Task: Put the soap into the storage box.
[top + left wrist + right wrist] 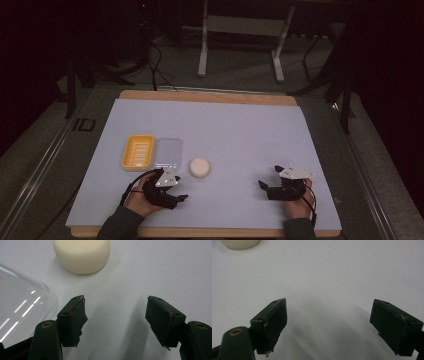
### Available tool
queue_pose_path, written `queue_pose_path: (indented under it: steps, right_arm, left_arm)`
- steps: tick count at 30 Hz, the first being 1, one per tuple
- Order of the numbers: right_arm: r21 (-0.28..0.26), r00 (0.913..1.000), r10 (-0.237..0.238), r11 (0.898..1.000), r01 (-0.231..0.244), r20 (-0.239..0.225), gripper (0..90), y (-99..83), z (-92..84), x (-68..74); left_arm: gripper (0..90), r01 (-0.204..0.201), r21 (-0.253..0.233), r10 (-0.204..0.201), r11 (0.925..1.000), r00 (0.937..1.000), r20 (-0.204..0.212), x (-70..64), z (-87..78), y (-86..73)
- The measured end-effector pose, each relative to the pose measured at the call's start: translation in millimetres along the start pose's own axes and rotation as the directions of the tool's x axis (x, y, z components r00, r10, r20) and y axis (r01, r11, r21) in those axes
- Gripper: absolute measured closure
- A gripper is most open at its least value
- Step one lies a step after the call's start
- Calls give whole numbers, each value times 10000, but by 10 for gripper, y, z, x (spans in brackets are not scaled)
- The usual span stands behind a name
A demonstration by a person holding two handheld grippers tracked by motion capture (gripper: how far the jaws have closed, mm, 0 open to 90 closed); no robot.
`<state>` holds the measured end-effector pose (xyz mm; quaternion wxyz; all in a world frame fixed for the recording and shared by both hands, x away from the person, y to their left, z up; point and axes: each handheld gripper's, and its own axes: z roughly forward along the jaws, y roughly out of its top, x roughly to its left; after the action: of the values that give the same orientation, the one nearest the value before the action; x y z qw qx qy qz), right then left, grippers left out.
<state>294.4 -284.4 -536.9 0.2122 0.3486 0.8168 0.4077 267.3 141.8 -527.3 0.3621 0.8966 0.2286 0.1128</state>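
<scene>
A round cream soap bar [199,167] lies on the white mat [235,130] near its middle. Left of it sit a clear plastic lid [168,154] and a yellow ridged tray [138,151], side by side. My left gripper [179,189] rests just in front of the lid and soap, jaws apart with nothing between them. In the left gripper view the soap [82,255] is ahead and the lid [22,307] is at the left of the gripper [116,312]. My right gripper [267,177] sits at the mat's right front, open and empty [329,315]; the soap [239,243] shows far off.
The mat lies on a wooden board [210,96] whose edge shows at the back and front. Beyond the table stand a white metal frame [240,30] and dark cables [157,60] on the floor. Bare mat stretches across the back and right.
</scene>
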Motion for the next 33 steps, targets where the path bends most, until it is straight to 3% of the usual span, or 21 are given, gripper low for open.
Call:
queue_pose_path:
  steps: [8, 9, 16, 20, 27, 33]
  right_arm:
    - [32, 9999, -76, 10000, 76, 111, 141, 1, 1, 9]
    - [31, 9999, -77, 10000, 77, 117, 141, 1, 1, 10]
    - [32, 9999, -77, 10000, 77, 126, 142, 2, 1, 12]
    - [31, 9999, -89, 10000, 88, 138, 142, 2, 1, 12]
    - [-2, 9998, -86, 10000, 86, 195, 141, 0, -1, 15]
    - [-9, 9997, -97, 10000, 97, 219, 141, 0, -7, 18]
  left_arm:
    - [321, -148, 248, 148, 9996, 9999, 31, 64, -72, 53]
    - [321, -260, 452, 260, 9986, 9997, -7, 70, -82, 81]
    - [317, -583, 598, 579, 9965, 9983, 91, 93, -116, 188]
    - [317, -834, 800, 805, 9933, 9960, 386, 143, -97, 286]
    - [309, -1355, 1211, 1329, 9833, 9907, 292, 190, -74, 429]
    - [309, -1339, 1256, 1297, 9830, 9907, 409, 294, -113, 545]
